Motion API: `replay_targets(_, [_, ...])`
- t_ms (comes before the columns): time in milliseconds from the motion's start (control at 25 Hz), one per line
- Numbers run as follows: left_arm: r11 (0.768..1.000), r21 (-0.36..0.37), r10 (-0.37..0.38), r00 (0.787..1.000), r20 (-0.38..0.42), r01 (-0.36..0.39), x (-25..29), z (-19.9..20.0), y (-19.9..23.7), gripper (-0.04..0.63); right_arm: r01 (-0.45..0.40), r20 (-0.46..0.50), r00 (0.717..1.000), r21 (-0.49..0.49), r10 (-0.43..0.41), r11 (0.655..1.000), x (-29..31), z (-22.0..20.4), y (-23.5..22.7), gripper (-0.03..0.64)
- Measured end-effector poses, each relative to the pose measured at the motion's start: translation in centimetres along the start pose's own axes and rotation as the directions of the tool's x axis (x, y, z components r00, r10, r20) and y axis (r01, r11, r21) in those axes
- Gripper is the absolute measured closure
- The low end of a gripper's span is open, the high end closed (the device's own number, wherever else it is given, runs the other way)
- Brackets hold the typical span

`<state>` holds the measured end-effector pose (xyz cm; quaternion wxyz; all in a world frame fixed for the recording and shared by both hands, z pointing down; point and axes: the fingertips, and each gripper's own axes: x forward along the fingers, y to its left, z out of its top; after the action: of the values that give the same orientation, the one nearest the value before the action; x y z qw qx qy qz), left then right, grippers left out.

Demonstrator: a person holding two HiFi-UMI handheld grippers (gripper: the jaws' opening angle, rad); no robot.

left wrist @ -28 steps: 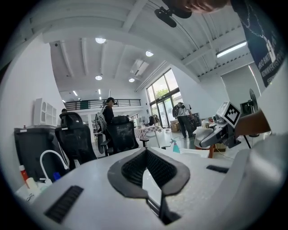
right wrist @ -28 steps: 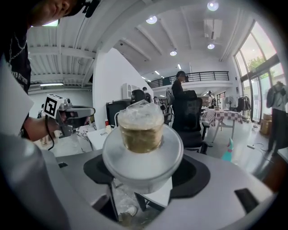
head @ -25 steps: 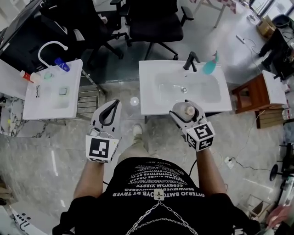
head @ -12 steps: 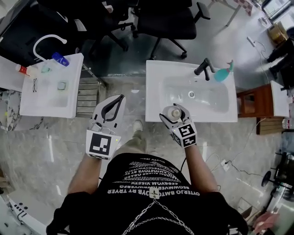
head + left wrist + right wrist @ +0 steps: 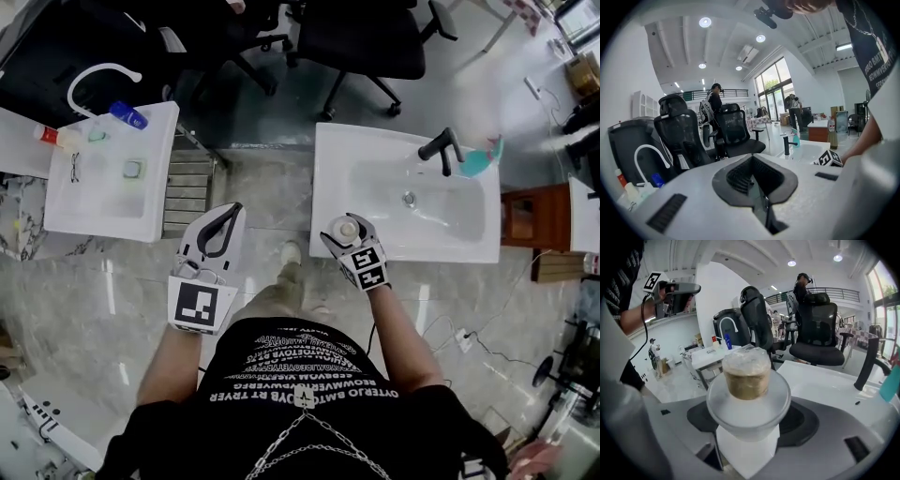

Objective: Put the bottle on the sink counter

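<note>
A frosted white bottle (image 5: 346,228) with a tan cap stands upright in my right gripper (image 5: 348,221), whose jaws are shut on its body. It hovers over the front left corner of the white sink counter (image 5: 330,155). In the right gripper view the bottle (image 5: 746,376) fills the middle between the jaws of the right gripper (image 5: 748,401), and the counter (image 5: 820,380) lies just beyond. My left gripper (image 5: 233,209) hangs to the left over the floor, shut with nothing in it. In its own view the left gripper (image 5: 751,158) has its pads meeting.
A black faucet (image 5: 441,148) and a teal bottle (image 5: 482,159) stand at the counter's back right. A second white sink (image 5: 150,202) with small bottles is at the left. Office chairs (image 5: 361,37) stand behind, and a wooden table (image 5: 525,217) at the right.
My right gripper has carried the bottle left along the sink's front edge, toward its front left corner. The left gripper has stayed shut in about the same place.
</note>
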<state>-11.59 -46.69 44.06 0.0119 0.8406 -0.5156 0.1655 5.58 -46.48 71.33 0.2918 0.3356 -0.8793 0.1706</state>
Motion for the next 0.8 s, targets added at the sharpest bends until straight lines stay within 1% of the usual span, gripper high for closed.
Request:
replay_targets(160, [1.0, -0.004, 0.012, 1.0, -0.021, -0.012, -0.3, -1.0, 0.9, 0.589, -0.01, -0.041, 0.999, -0.01, 0.009, 1.0, 2.2, -1.6, 0.1, 0.282])
replay_targets(400, [1.0, -0.003, 0.02, 0.999, -0.035, -0.02, -0.8, -1.6, 1.0, 0.589, -0.013, -0.071, 0.997, -0.009, 0.012, 1.0, 4.4, -3.4, 0.2, 0.282])
replay_targets(520, [1.0, -0.001, 0.029, 0.999, -0.037, -0.029, -1.3, -1.7, 1.0, 0.589, -0.003, -0.065, 0.998, -0.015, 0.002, 1.0, 4.7, -4.0, 0.3, 0.281])
replay_targets(680, [0.999, -0.005, 0.043, 0.998, -0.045, -0.043, -2.1, -1.9, 0.9, 0.589, 0.002, -0.053, 0.999, -0.054, -0.005, 0.999, 4.6, -4.0, 0.8, 0.279])
replay_targets(800, [0.999, -0.004, 0.043, 0.998, -0.042, -0.044, -2.3, -1.8, 0.5, 0.589, 0.001, -0.054, 0.999, -0.05, -0.004, 0.999, 4.8, -4.1, 0.8, 0.278])
